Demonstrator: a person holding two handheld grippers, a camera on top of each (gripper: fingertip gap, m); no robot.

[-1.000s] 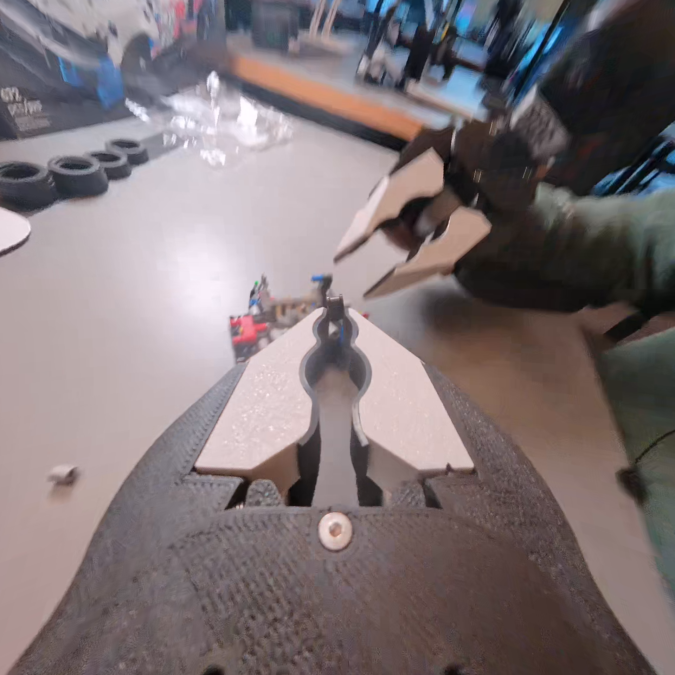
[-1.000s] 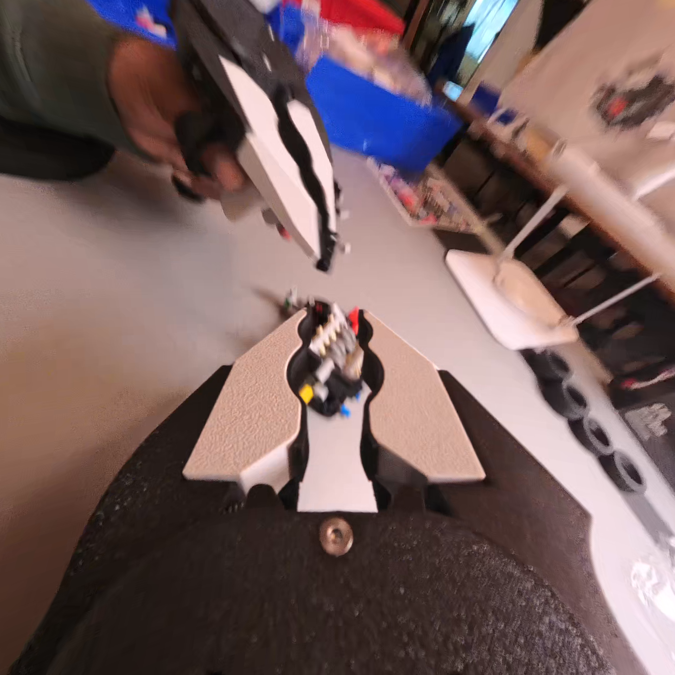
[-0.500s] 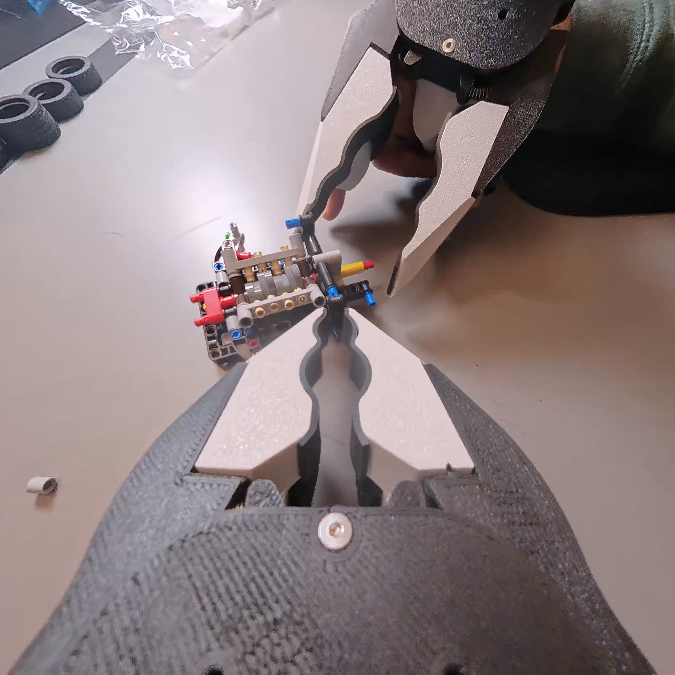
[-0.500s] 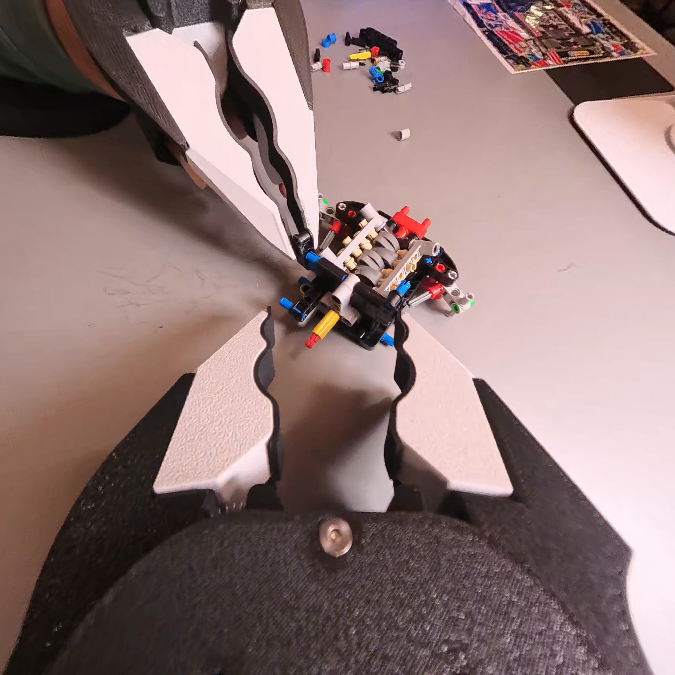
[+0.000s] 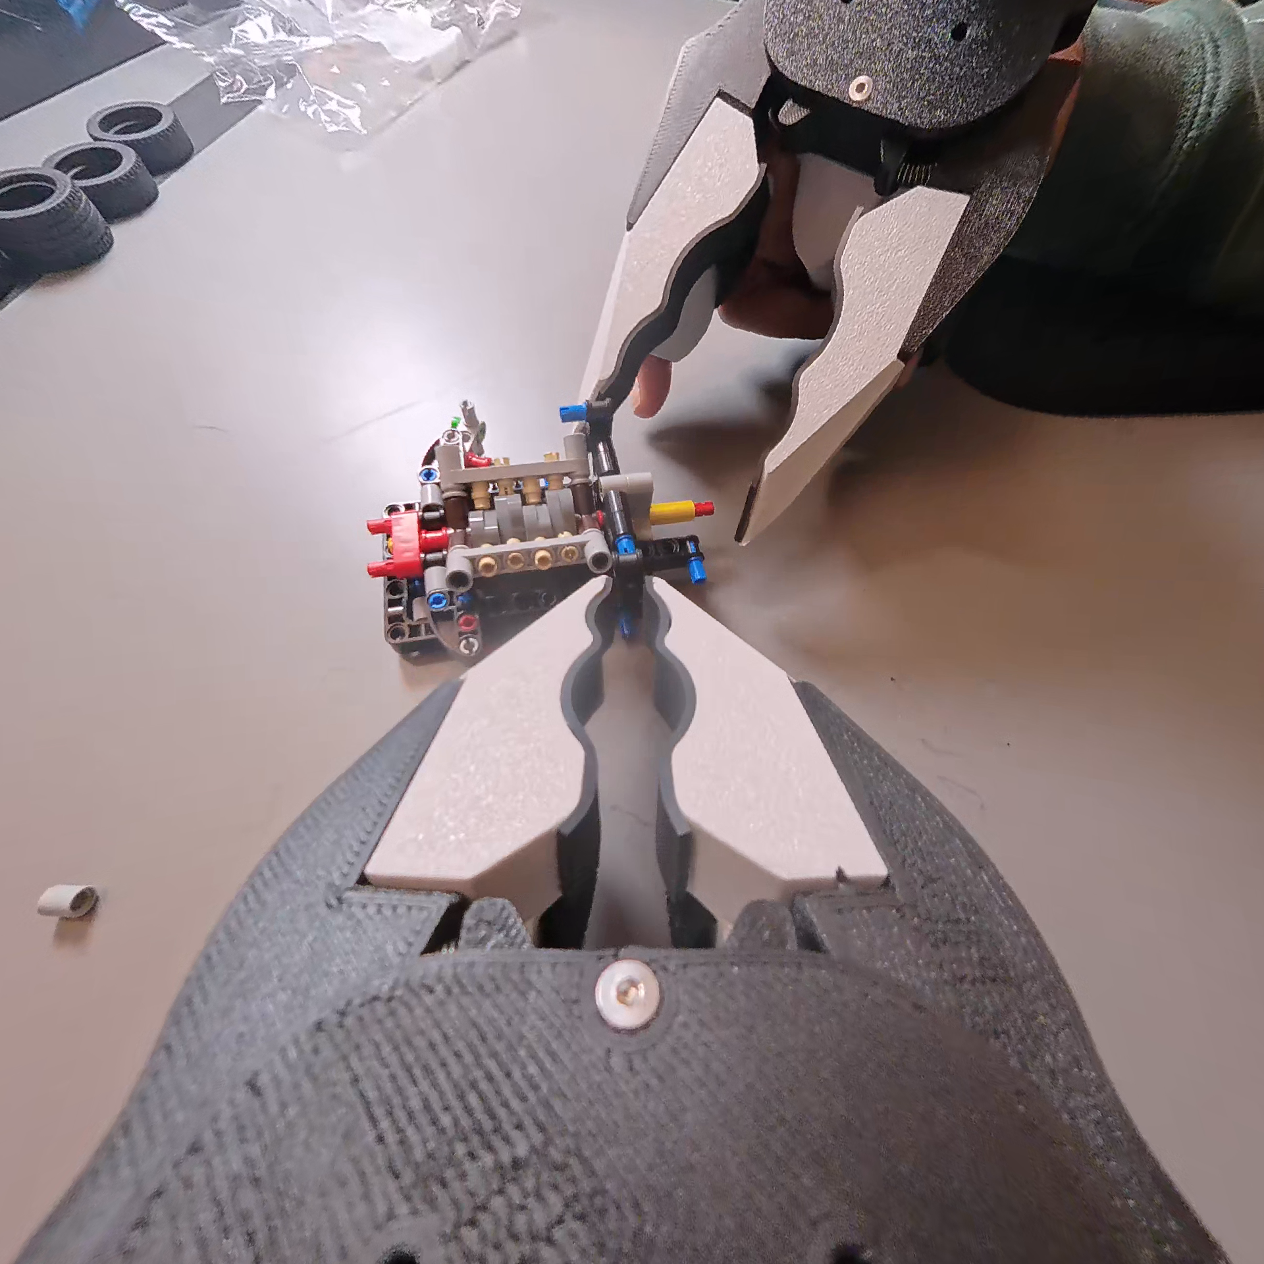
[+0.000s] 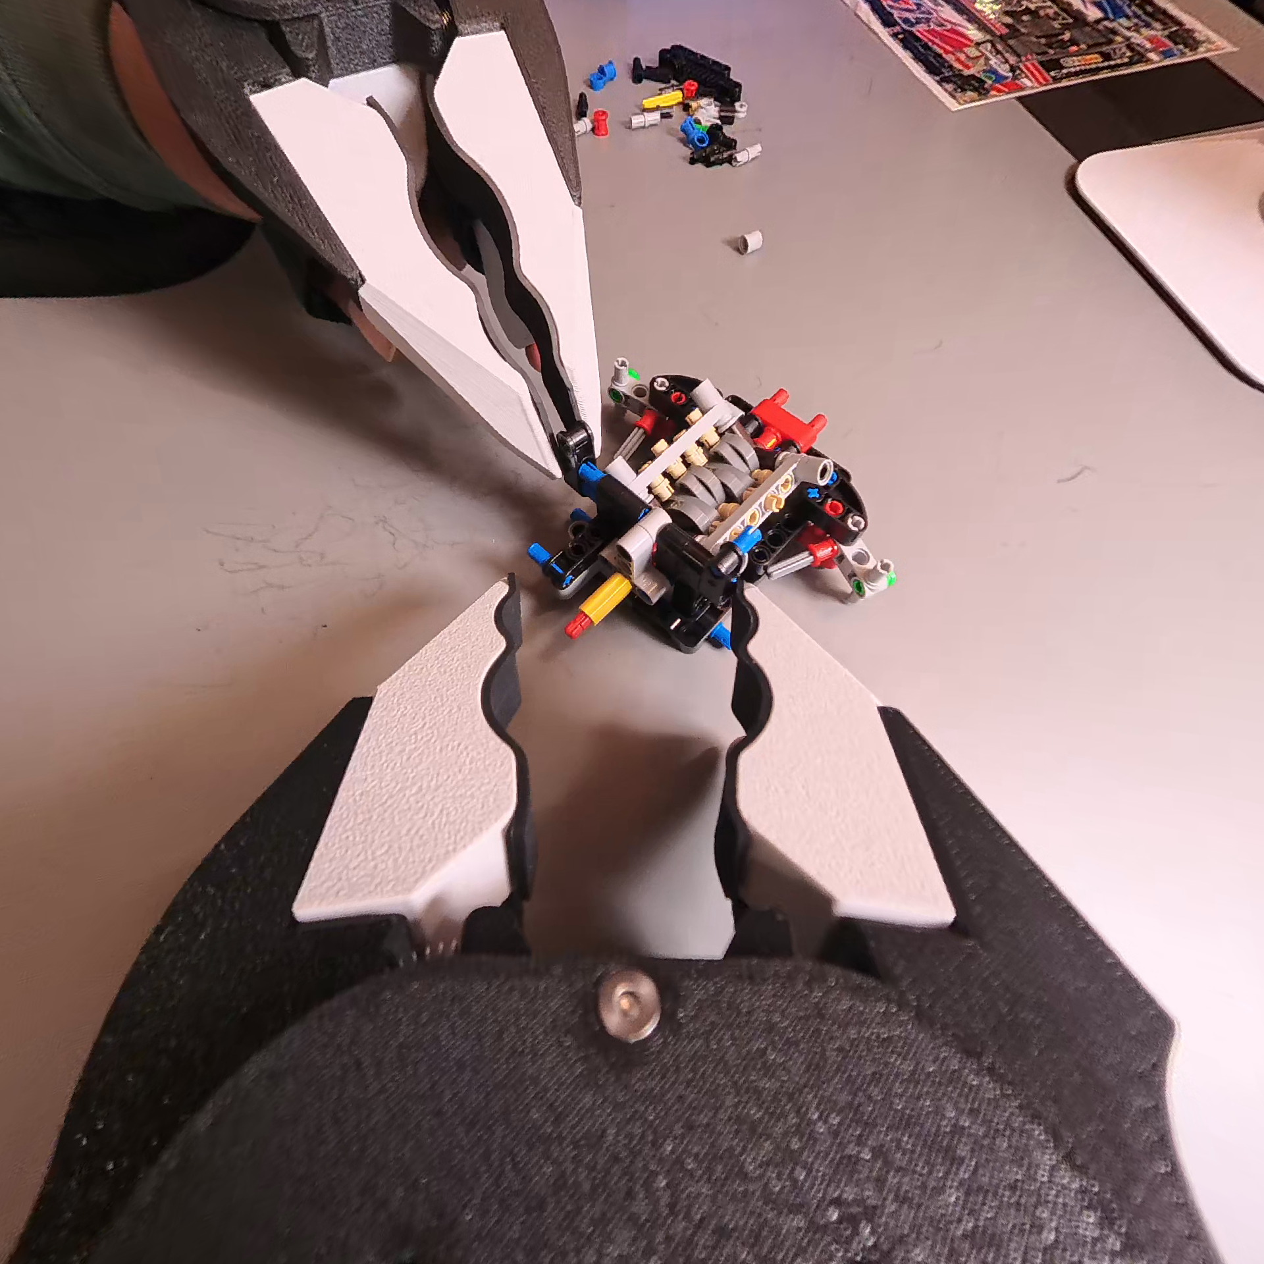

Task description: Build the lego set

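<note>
Crosswise, lego assembly, yellow axle rightward

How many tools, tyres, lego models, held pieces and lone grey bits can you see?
Tools: 2, the left tool and the right tool
Tyres: 3 clearly in view
Model: 1
Black piece pinched in the left tool: 1
Grey bit: 1
Total: 8
</note>
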